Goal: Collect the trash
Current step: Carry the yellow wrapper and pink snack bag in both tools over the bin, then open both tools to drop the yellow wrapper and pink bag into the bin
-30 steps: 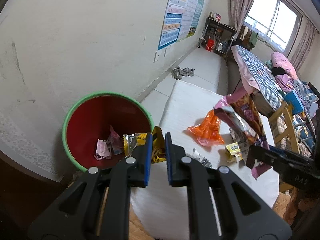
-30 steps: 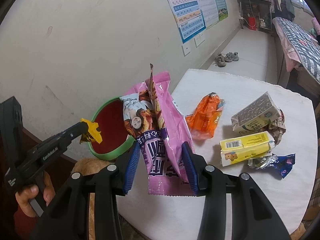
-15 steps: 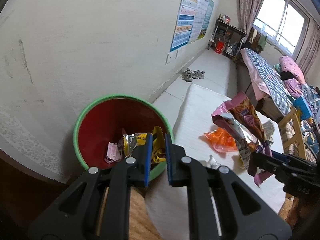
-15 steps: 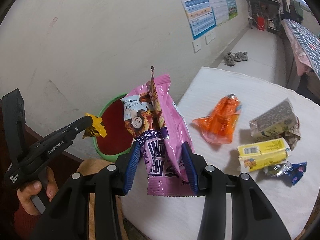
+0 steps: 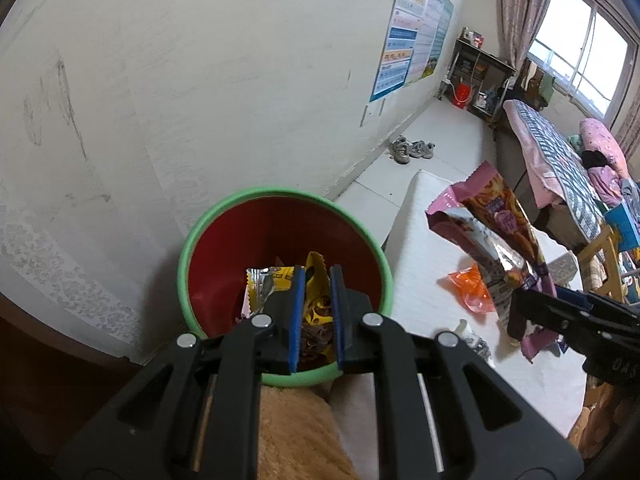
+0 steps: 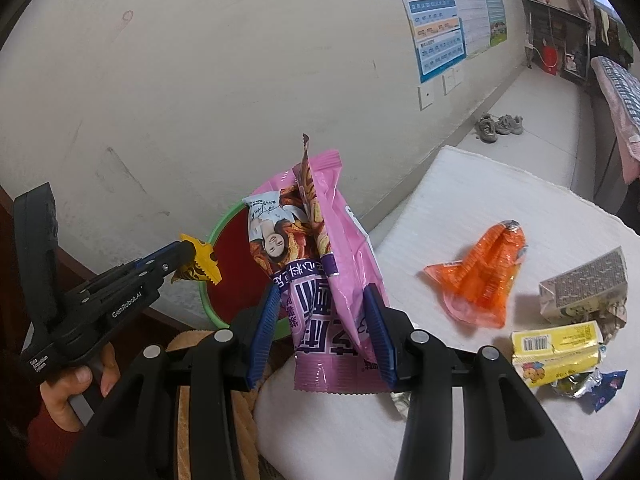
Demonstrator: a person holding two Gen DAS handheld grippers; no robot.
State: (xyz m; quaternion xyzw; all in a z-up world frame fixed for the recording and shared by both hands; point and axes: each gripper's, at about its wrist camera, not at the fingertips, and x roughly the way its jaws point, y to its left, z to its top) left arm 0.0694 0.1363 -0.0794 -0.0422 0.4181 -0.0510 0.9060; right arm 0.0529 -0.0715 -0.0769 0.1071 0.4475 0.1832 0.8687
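Observation:
My left gripper [image 5: 315, 312] is shut on a yellow snack wrapper [image 5: 314, 280] and hangs over the red bin with a green rim [image 5: 280, 192]; the right wrist view shows the same left gripper [image 6: 188, 258] with the yellow wrapper [image 6: 202, 266] at the bin's [image 6: 224, 224] near edge. My right gripper [image 6: 322, 332] is shut on a tall pink snack bag [image 6: 328, 248], held upright over the white table's [image 6: 460, 184] left end, beside the bin. That pink bag [image 5: 492, 236] also shows at the right of the left wrist view.
On the table lie an orange wrapper [image 6: 484, 276], a grey carton [image 6: 588, 284], a yellow juice box [image 6: 556, 346] and a blue foil wrapper [image 6: 596, 390]. Wrappers lie in the bin. A tan cushion [image 5: 296, 436] sits below the grippers. A wall stands behind the bin.
Both grippers have moved left toward the bin. The left one with the yellow wrapper now hangs over the bin's opening; the pink bag has come nearer the table's left end.

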